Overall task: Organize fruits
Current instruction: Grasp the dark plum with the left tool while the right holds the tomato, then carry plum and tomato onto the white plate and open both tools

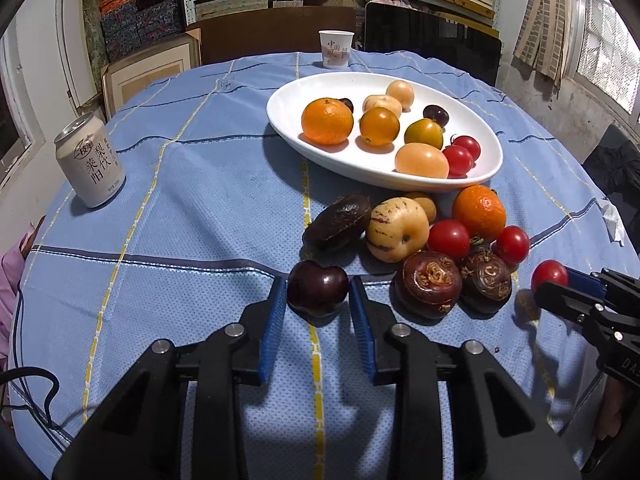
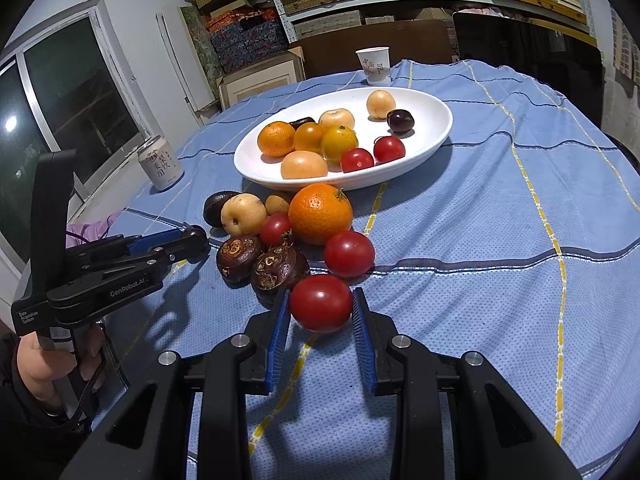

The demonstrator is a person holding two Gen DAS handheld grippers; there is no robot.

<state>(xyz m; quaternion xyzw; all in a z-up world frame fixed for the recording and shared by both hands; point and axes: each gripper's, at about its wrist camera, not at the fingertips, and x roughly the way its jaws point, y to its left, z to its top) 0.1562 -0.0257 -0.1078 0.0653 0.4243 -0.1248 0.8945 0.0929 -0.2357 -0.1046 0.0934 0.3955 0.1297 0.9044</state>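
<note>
My left gripper [image 1: 318, 289] is shut on a dark red cherry [image 1: 316, 298] that rests on the blue cloth, blue pads against both its sides. My right gripper [image 2: 321, 300] is shut on a red tomato [image 2: 320, 308], also down on the cloth. Between them lies a pile: two brown water chestnuts [image 1: 430, 282], a pale striped fruit [image 1: 396, 229], a dark oval fruit [image 1: 337, 222], an orange [image 1: 479, 208] and two more tomatoes [image 1: 448, 239]. Behind it, the white oval plate [image 1: 288, 128] holds several fruits, among them an orange, yellow tomatoes and red tomatoes.
A drink can [image 1: 90, 160] stands at the left of the table and a paper cup [image 1: 336, 49] at its far edge. A crumpled tissue [image 1: 612, 216] lies at the right edge. A person's hand [image 2: 40, 364] holds the left gripper. Shelves and frames stand behind the table.
</note>
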